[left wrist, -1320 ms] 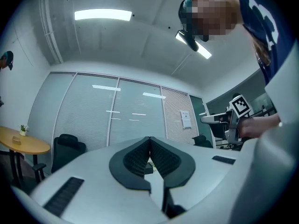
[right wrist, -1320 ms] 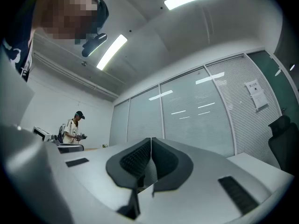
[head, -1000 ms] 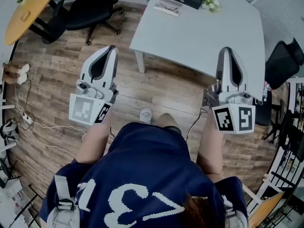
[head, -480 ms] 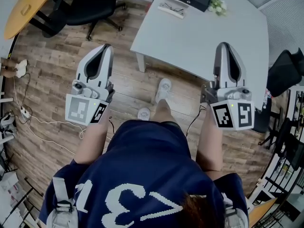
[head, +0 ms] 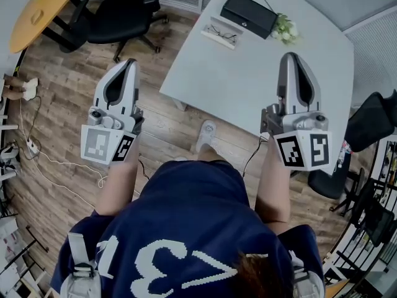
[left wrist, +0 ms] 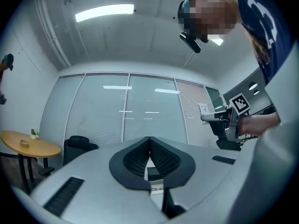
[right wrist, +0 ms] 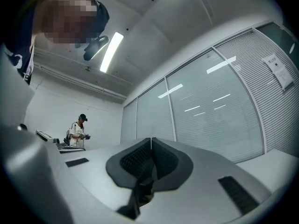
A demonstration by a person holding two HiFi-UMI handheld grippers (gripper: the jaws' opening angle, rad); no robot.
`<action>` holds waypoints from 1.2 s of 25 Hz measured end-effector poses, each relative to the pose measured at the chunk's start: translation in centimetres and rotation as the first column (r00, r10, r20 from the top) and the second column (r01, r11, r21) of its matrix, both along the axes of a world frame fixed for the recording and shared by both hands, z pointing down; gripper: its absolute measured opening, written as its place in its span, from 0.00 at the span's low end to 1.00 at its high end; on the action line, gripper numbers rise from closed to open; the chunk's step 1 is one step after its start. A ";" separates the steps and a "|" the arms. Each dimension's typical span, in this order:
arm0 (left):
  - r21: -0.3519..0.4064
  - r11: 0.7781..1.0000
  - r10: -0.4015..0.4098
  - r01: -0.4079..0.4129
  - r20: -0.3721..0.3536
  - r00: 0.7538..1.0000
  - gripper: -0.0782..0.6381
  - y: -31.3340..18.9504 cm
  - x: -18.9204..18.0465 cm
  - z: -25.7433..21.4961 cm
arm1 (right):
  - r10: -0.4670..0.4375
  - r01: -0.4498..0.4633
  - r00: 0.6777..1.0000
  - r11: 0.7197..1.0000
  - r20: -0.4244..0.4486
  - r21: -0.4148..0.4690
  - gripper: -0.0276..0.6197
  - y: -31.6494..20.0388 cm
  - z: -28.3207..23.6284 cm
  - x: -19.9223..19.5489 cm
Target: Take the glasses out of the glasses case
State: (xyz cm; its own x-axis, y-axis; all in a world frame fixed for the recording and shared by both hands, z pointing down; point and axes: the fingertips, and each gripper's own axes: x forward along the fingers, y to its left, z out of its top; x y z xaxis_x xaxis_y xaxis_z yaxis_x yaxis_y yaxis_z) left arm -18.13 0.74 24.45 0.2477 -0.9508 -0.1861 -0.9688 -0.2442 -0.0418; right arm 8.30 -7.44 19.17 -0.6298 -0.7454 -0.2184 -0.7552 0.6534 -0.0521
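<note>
A black glasses case (head: 249, 14) lies shut at the far side of the white table (head: 248, 79). Just left of it, a pair of glasses (head: 222, 33) rests on a flat white holder. My left gripper (head: 129, 63) is held over the wooden floor, left of the table, with its jaws together and nothing in them. My right gripper (head: 291, 56) hangs above the table's near right part, also shut and empty. In both gripper views the jaws (left wrist: 149, 138) (right wrist: 151, 139) meet at the tips and point up at blinds and ceiling.
A small bunch of flowers (head: 284, 28) sits to the right of the case. A black office chair (head: 121, 8) and a round yellow table (head: 40, 8) stand at the far left, cables (head: 43, 160) trail on the floor, another dark chair (head: 372, 120) is at the right. Another person (right wrist: 78, 132) stands far off.
The person has stepped toward the table, so the case and glasses now sit lower and nearer in the head view. Both grippers stayed shut and moved slightly up.
</note>
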 end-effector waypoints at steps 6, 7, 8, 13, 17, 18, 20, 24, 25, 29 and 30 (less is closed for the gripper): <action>-0.004 1.000 -0.022 0.022 0.000 1.000 0.13 -5.5 1.9 -0.5 | -0.035 0.036 0.999 0.999 0.025 -0.007 0.09 -6.4 -0.3 1.7; -0.003 1.000 -0.027 0.027 0.002 1.000 0.13 -6.2 2.1 -0.5 | -0.045 0.046 0.999 0.999 0.028 -0.006 0.09 -7.3 -0.4 1.8; -0.001 1.000 -0.031 0.031 0.002 1.000 0.13 -6.9 2.3 -0.5 | -0.057 0.057 0.998 0.998 0.031 -0.005 0.09 -8.1 -0.4 1.9; 0.002 0.999 -0.045 0.045 -0.013 0.999 0.13 -9.9 3.1 -0.1 | -0.116 0.116 0.993 0.993 0.019 -0.006 0.09 -11.3 -0.1 1.3; -0.009 0.998 -0.056 0.056 -0.016 0.998 0.13 -11.5 3.4 0.1 | -0.139 0.139 0.990 0.990 0.017 -0.018 0.09 -13.3 0.3 1.0; -0.010 0.998 -0.055 0.055 -0.014 0.998 0.13 -11.9 3.5 0.1 | -0.143 0.143 0.990 0.990 0.019 -0.019 0.09 -13.6 0.3 0.9; -0.012 0.999 -0.051 0.051 -0.012 0.999 0.13 -12.5 3.6 0.0 | -0.147 0.147 0.989 0.989 0.021 -0.023 0.09 -14.1 0.4 0.6; -0.015 1.000 -0.028 0.028 -0.014 1.000 0.13 -13.9 3.7 -0.1 | -0.145 0.146 0.989 0.989 0.015 -0.034 0.09 -14.8 0.7 0.1; -0.016 1.000 -0.017 0.017 -0.013 1.000 0.13 -14.4 3.8 -0.1 | -0.141 0.142 0.990 0.989 0.013 -0.037 0.09 -15.0 0.8 0.0; -0.024 0.999 0.034 -0.035 -0.008 0.999 0.13 -16.5 4.0 0.2 | -0.116 0.116 0.993 0.992 0.001 -0.050 0.09 -16.2 1.1 -0.4; -0.026 0.999 0.045 -0.045 -0.008 0.999 0.13 -17.0 3.9 0.3 | -0.109 0.109 0.994 0.993 -0.003 -0.053 0.09 -16.5 1.2 -0.6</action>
